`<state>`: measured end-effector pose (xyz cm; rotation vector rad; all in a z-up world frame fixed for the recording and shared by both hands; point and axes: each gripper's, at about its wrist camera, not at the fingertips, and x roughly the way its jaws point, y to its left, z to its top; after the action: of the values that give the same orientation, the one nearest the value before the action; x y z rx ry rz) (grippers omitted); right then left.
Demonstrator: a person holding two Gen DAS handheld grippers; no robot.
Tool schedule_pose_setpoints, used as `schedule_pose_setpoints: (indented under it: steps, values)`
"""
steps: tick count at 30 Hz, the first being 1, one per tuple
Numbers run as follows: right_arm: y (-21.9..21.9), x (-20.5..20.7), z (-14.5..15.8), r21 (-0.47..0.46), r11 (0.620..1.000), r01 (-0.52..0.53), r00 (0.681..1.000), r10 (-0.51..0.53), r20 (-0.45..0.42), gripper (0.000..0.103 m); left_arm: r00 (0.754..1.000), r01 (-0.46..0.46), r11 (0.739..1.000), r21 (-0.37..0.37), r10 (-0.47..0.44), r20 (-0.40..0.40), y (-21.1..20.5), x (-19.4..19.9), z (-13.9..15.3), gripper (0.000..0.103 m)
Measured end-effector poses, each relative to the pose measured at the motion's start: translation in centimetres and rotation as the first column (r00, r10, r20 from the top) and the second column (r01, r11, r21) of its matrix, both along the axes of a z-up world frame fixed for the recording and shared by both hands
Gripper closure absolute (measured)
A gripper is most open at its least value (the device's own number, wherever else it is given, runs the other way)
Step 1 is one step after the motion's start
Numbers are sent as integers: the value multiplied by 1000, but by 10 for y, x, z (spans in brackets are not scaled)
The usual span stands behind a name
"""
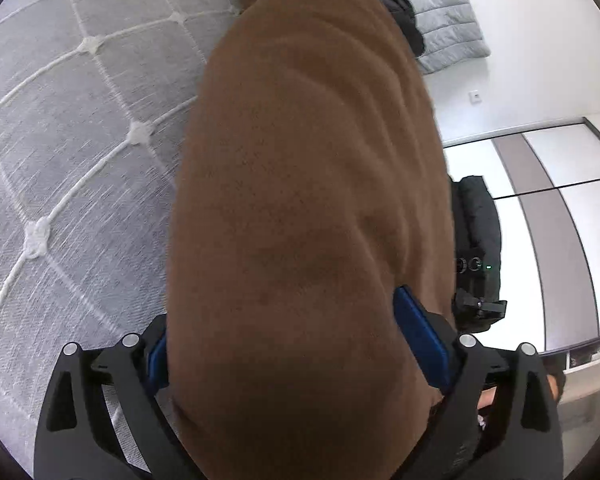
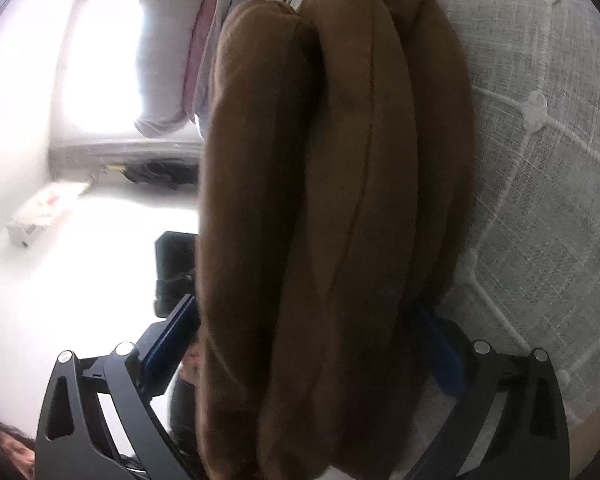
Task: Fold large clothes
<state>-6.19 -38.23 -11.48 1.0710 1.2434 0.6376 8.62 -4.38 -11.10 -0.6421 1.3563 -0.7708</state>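
I have the folded brown fleece garment [image 1: 308, 200] clamped in both the left gripper [image 1: 300, 356] and right gripper [image 2: 312, 344], mid-carry above the bed [image 1: 80, 140]; next I'd lower it flat.

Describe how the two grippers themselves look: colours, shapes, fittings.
Both are alike. The left gripper has matte black linkage arms with triangular cut-outs, round silver pivot pins and blue pads lining its fingers. The right gripper has the same black frame, silver pins and blue pads. No cables, markings or sleeves show.
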Motion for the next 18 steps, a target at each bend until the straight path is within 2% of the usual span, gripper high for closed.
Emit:
schedule_pose_setpoints:
  steps: [3,4,7,8,9,11,13,15,18]
  values:
    - [14,-3,12,-42,998,-46,998,48,41,5,995,5,1000,26,-7,95,0,-15,20,33]
    - [30,2,30,-59,997,-58,996,62,59,5,993,5,1000,2,-5,120,3,-18,29,36]
    - [49,3,51,-83,992,-93,990,101,100,5,984,30,999,-46,-21,177,12,-28,54,39]
    - [55,2,52,-87,989,-119,987,127,97,5,983,39,999,-33,-32,180,13,-30,55,39]
    - [60,1,50,-116,983,-146,985,155,76,5,985,60,998,18,-62,163,14,-30,53,39]
    - [58,-4,40,-207,966,-152,987,159,18,5,994,60,996,70,-66,88,17,-23,36,37]
    - [38,-11,35,-283,956,-79,997,76,-22,5,998,42,996,74,-46,48,20,-18,31,36]
    - [18,-19,49,-325,944,51,998,-40,42,5,998,26,998,49,-29,54,26,-21,36,36]
    - [13,-30,79,-407,901,153,985,-104,139,5,996,-7,998,58,2,94,38,-26,40,36]
